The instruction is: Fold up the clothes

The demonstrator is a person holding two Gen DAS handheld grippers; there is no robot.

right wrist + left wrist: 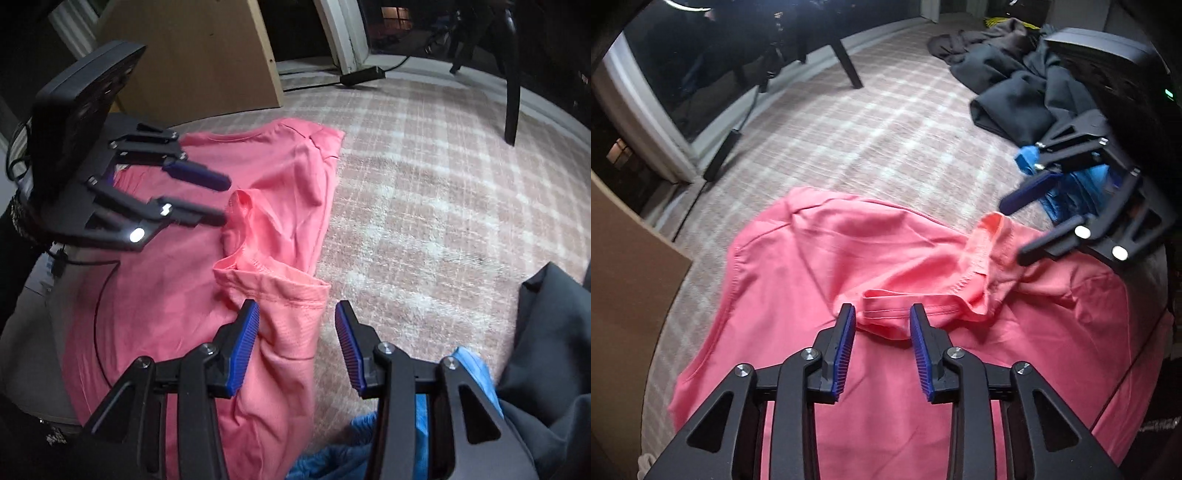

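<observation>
Left wrist view: pink shirt point(820, 258) flat on carpet point(886, 122), both grippers' fingers apart, empty.

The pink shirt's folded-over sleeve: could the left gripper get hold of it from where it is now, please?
Probably yes. The left gripper hangs just above the pink shirt with its jaws apart and the sleeve hem between the tips, nothing blocking; the right gripper is off to the side.

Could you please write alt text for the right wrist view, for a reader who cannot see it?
A pink T-shirt lies rumpled on a checked rug, and the right tool hangs open above its bunched sleeve. The left tool reaches in from the left toward the shirt's collar, jaws apart. Blue cloth and dark clothing lie lower right.
</observation>
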